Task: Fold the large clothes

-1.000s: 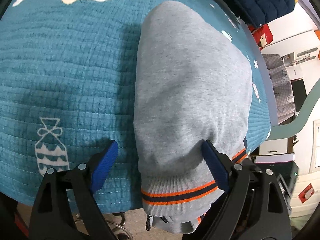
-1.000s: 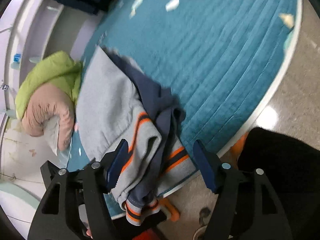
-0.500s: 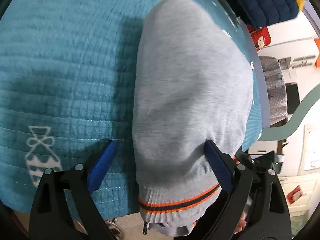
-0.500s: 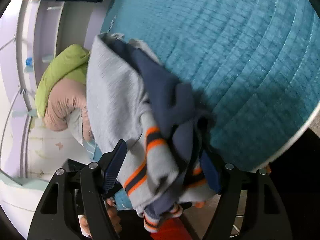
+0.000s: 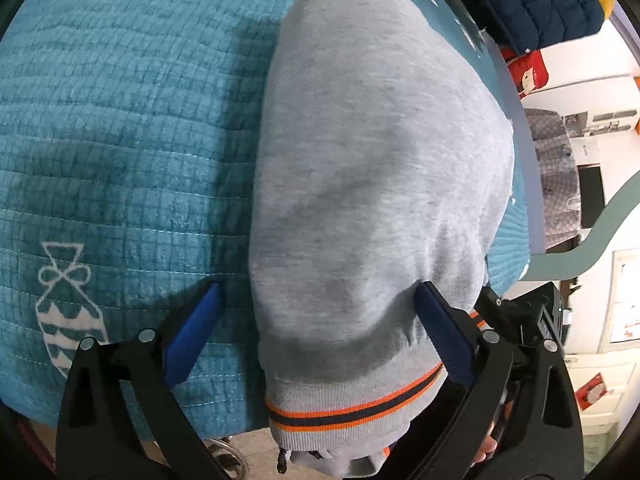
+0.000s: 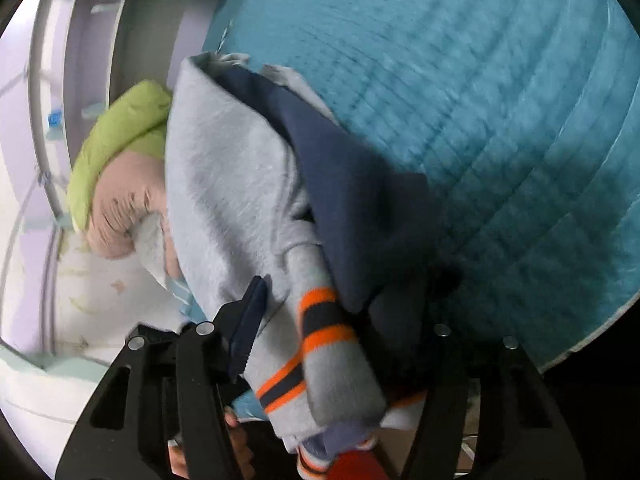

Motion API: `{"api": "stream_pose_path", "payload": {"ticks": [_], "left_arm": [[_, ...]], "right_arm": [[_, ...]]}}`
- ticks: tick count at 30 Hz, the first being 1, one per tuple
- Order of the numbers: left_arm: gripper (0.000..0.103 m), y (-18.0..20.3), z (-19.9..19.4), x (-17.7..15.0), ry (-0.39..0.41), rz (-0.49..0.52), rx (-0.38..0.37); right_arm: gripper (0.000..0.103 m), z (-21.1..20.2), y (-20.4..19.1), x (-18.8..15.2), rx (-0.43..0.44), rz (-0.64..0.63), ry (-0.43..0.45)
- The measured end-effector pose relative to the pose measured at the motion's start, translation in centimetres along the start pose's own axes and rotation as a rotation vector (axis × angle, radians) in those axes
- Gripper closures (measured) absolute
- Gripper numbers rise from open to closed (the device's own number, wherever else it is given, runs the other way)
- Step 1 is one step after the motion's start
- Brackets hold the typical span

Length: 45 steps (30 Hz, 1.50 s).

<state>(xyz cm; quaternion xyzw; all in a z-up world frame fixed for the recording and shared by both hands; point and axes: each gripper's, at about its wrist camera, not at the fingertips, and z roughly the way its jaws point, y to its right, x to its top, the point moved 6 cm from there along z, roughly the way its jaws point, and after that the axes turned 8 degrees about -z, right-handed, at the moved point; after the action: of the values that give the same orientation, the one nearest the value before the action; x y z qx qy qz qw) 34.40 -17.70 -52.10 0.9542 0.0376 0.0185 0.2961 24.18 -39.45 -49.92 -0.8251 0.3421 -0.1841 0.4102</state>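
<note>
On the teal quilt (image 5: 120, 140) the grey sweater (image 5: 372, 184) is laid, hem over the edge. The left gripper (image 5: 320, 332) is spread wide astride it, just widened. The right gripper (image 6: 332, 320) has been closing around bunched sleeves; pinching cannot be told.

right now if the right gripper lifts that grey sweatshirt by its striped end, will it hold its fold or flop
Probably flop. The grey sweatshirt is soft knit, already sagging over the bed's edge and bunched between the right gripper jaws, so unsupported layers would likely droop open. It looks thick, so fairly weighty for cloth. The ribbed striped hem should grip well, not slip.
</note>
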Motion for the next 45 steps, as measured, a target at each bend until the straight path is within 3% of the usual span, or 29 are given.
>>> {"api": "stream_pose_path", "payload": {"ticks": [2, 3, 4, 6, 9, 13, 21, 26, 30, 35, 39, 42, 45], "left_arm": [[0.012, 0.9, 0.0, -0.3, 0.02, 0.031, 0.016], [0.027, 1.4, -0.3, -0.5, 0.032, 0.059, 0.011], [0.028, 2.0, -0.6, -0.7, 0.047, 0.097, 0.022], [0.038, 2.4, -1.3, -1.1, 0.07, 0.143, 0.035], [0.045, 2.6, -3.0, -1.4, 0.103, 0.199, 0.032], [0.049, 2.8, -6.4, -1.7, 0.135, 0.272, 0.005], [0.05, -0.3, -17.1, -0.6, 0.258, 0.266, -0.052], [0.05, -5.0, -26.6, 1.7, 0.398, 0.239, -0.017], [0.05, -10.9, -36.3, 3.9, 0.541, 0.19, 0.05], [0.05, -19.2, -48.8, 6.5, 0.715, 0.133, 0.197], [0.05, -25.0, -55.8, 7.7, 0.795, 0.103, 0.294], [0.05, -30.6, -56.8, 8.2, 0.797, 0.055, 0.352], [0.05, -38.1, -53.3, 8.3, 0.706, -0.075, 0.366]], "right_arm": [[0.062, -0.6, -1.1, -0.2, -0.047, -0.066, 0.012], [0.068, -0.7, -2.1, -0.4, -0.09, -0.115, 0.018], [0.071, -0.7, -2.9, -0.6, -0.126, -0.16, 0.021], [0.073, -0.8, -4.6, -1.2, -0.185, -0.244, 0.028], [0.074, -0.6, -7.1, -2.0, -0.206, -0.329, 0.023], [0.075, -0.6, -10.5, -3.1, -0.165, -0.389, 0.017], [0.075, 2.2, -19.8, -7.1, -0.016, -0.547, -0.046], [0.075, 7.8, -28.4, -11.2, 0.111, -0.666, -0.121], [0.075, 14.5, -36.9, -15.2, 0.239, -0.756, -0.198], [0.075, 23.2, -46.8, -21.3, 0.404, -0.81, -0.286], [0.075, 29.5, -51.8, -26.4, 0.486, -0.817, -0.324], [0.075, 34.5, -50.9, -29.5, 0.436, -0.8, -0.38], [0.074, 40.2, -46.4, -31.9, 0.244, -0.803, -0.483]]}}
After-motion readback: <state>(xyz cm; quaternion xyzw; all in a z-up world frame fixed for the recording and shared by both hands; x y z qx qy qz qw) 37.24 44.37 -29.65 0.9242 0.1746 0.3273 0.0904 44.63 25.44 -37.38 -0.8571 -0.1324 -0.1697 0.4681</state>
